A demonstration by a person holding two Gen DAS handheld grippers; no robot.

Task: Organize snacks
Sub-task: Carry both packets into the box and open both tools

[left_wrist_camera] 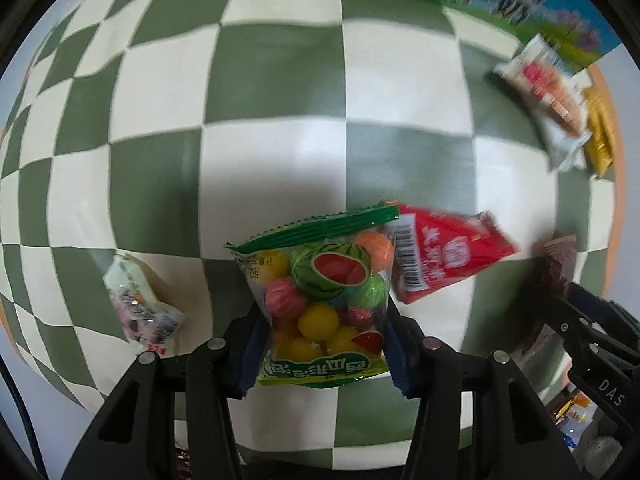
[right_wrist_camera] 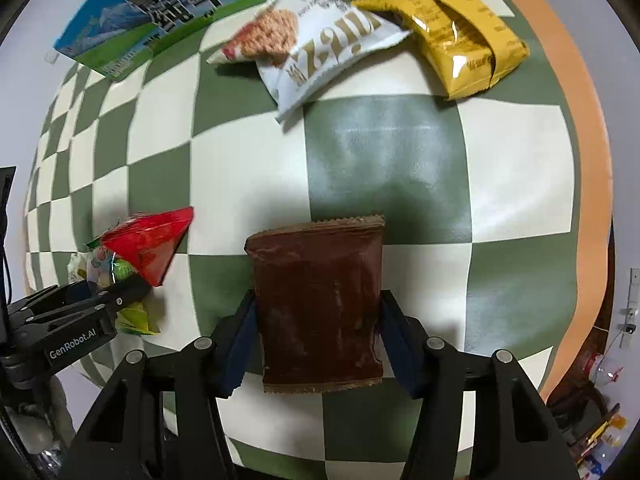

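While both my tongs hang over the checkered cloth, this is how things stand:
Left tongs: clamped on the fruit-candy bag, held above the cloth.
Right tongs: clamped on the brown packet, also lifted.
Red packet: lying flat just beside my candy bag.
White cracker bag: at the far edge, touching the yellow packet.
Milk carton box: beyond them.
Pale wrapped snack: left of my left tongs.

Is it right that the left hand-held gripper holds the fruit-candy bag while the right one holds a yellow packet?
Not quite. The right hand-held gripper holds a brown packet, as the right wrist view shows; the yellow packet lies on the table.
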